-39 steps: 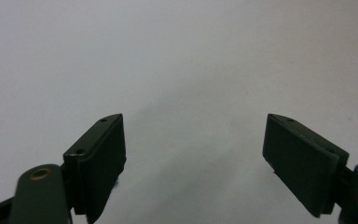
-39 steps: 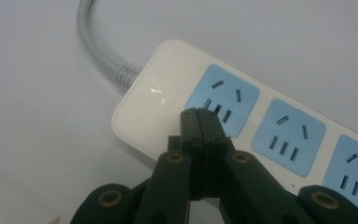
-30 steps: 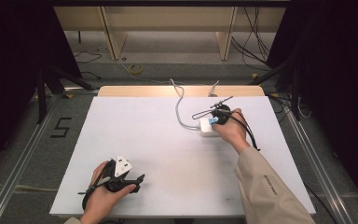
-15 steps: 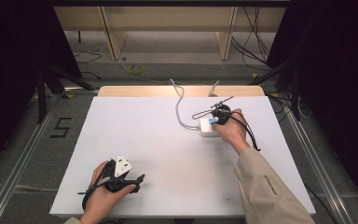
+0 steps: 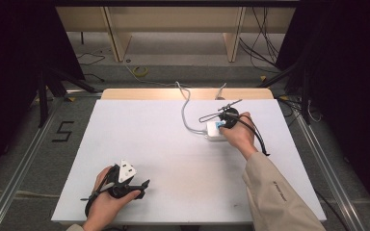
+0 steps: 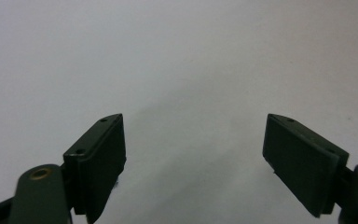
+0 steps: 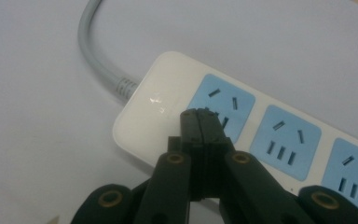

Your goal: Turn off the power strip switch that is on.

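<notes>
Both grippers are black: the left gripper (image 6: 193,154) has flat rectangular jaw pads, brass-ringed pivots and a grey three-cornered plate (image 5: 126,171). The right gripper (image 7: 200,122) trails a black cable (image 5: 260,139); its forearm wears a beige sleeve (image 5: 274,195).

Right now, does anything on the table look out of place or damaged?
Nothing stands out. The white power strip lies flat and looks intact, its grey cord unbroken. The right tool, shut, rests over the end socket; the left tool is open above bare table.

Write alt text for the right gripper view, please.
The right gripper, jaws shut together, hovers over the end of a white power strip with blue socket panels. A grey cord leaves the strip across the white table.
</notes>
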{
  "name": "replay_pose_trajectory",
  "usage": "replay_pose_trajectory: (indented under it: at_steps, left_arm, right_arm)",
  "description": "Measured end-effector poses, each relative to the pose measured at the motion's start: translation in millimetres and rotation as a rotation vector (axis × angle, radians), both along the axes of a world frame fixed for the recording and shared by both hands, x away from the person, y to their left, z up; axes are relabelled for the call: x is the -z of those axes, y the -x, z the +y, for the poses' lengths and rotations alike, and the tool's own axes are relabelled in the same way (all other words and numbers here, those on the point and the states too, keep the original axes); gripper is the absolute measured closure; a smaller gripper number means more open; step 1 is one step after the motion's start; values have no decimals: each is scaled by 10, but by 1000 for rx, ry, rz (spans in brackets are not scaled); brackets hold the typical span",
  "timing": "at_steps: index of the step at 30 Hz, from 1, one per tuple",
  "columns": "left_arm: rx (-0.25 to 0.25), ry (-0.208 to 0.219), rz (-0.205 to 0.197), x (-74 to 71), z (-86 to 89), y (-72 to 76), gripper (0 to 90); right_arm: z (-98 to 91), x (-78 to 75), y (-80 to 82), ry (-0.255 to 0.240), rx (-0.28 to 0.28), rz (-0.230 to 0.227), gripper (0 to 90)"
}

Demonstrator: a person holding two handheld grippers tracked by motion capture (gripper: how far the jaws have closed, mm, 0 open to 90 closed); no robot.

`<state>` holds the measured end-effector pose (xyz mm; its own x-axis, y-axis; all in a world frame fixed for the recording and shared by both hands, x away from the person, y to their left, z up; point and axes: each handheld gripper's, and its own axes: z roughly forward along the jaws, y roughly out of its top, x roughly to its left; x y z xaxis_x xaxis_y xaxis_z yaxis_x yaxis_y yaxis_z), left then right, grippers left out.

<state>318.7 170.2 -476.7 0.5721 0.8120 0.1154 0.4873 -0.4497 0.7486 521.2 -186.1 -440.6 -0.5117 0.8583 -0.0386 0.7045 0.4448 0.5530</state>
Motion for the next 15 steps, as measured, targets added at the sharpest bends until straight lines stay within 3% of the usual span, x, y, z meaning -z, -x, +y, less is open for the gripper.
replay_pose_trajectory:
  at_steps: [15]
  left_arm:
    - [-3,2,0,1,0,0,209]
  right_arm:
    - [20,-57,54,2,-15,-26,900]
